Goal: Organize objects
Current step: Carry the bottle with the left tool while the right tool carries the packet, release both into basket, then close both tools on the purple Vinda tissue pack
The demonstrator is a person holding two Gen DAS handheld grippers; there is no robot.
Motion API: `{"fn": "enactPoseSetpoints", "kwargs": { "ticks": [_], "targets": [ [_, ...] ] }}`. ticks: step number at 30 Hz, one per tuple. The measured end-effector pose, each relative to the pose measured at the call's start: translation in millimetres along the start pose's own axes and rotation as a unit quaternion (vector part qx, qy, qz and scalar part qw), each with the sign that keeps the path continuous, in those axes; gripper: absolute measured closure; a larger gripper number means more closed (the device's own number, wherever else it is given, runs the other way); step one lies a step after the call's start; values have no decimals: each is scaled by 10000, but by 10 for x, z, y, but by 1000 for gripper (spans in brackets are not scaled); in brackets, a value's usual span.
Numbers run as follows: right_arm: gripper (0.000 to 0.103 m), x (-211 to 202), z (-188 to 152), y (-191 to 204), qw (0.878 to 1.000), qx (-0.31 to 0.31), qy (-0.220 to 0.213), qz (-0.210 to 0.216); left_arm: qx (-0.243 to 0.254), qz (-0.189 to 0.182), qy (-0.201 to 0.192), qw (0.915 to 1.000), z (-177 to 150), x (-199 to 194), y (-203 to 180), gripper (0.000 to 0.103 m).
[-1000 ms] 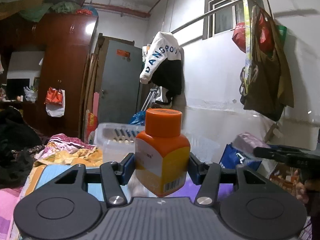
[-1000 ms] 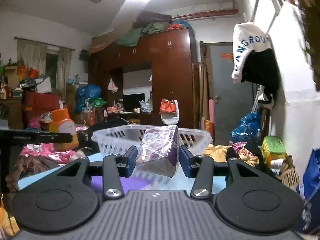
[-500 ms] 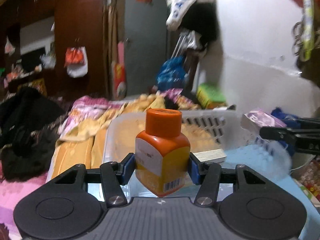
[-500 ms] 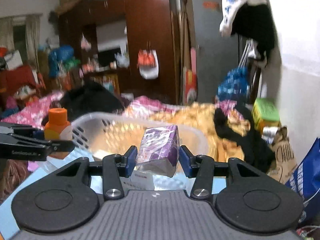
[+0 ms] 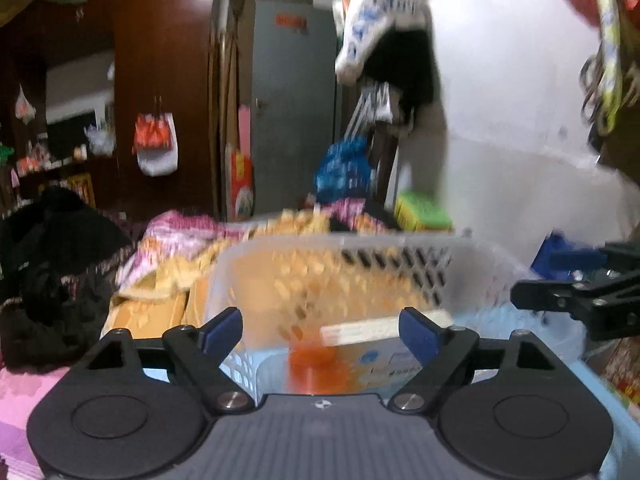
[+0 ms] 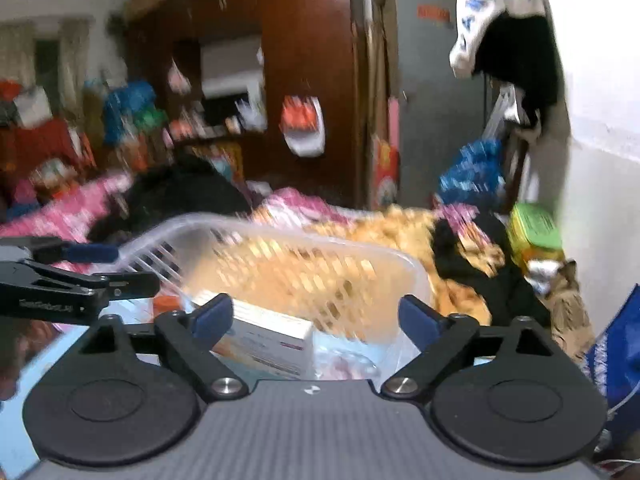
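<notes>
My left gripper (image 5: 320, 330) is open and empty over the white slotted plastic basket (image 5: 400, 256). The orange bottle (image 5: 316, 368) is a blur below the jaws, inside the basket beside a white box (image 5: 376, 330). My right gripper (image 6: 316, 318) is open and empty above the same basket (image 6: 400, 258). The white box (image 6: 272, 344) lies in the basket under it, and the bottle's orange cap (image 6: 166, 304) shows at the left. The purple carton is not visible. Each gripper shows in the other's view, the right one (image 5: 580, 300) and the left one (image 6: 80, 280).
A bed with yellow and pink bedding (image 5: 168, 248) and black clothes (image 5: 44, 264) lies behind the basket. A dark wardrobe (image 5: 160, 80), a grey door (image 5: 292, 112) and a white wall (image 5: 520, 120) with hanging clothes stand beyond. A green box (image 6: 532, 228) and a blue bag (image 6: 620, 360) sit right.
Both grippers opened. The orange bottle dropped from the left gripper into the basket. The purple carton left the right gripper and is out of sight. Both views are motion-blurred.
</notes>
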State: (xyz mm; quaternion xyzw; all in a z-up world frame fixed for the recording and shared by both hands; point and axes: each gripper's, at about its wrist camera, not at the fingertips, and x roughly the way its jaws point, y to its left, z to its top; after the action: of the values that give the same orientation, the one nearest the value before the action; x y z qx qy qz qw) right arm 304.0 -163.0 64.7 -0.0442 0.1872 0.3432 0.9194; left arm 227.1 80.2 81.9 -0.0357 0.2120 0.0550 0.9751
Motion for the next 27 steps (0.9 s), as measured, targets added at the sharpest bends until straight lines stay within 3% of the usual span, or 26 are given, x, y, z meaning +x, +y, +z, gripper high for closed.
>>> {"fn": "enactPoseSetpoints", "kwargs": {
  "ticks": [6,9,12,18,20,25,27],
  "targets": [
    [0,-726,-692,-108,9961,102,-656,586,-74,-737,-700,9948,-479,-741,-21,15],
    [0,-905,-1069,-124,9940,246,-735,772,-102,-1160,-836,9897,-880,-1014,-48,15],
    [0,-941,-1264,-117,9901,464,-826,1037,-60,-1330,-905,9870,-1193,-1165,-148,15],
    [16,-628,-1196,-27,9904,88,-603,1241,444,-1582,-766,9834,-1400,-998,-365,15],
    [26,-507,-1156,-41,9895,67,-493,1354,450,-1677,-678,9825,-1436,-903,-381,15],
    [28,-410,-1161,-36,9874,-37,-505,1497,276,-1777,-466,9826,-1498,-723,-334,17],
    [37,-397,-1165,-23,9865,-157,-478,1559,312,-1760,-446,9829,-1522,-683,-349,21]
  ]
}}
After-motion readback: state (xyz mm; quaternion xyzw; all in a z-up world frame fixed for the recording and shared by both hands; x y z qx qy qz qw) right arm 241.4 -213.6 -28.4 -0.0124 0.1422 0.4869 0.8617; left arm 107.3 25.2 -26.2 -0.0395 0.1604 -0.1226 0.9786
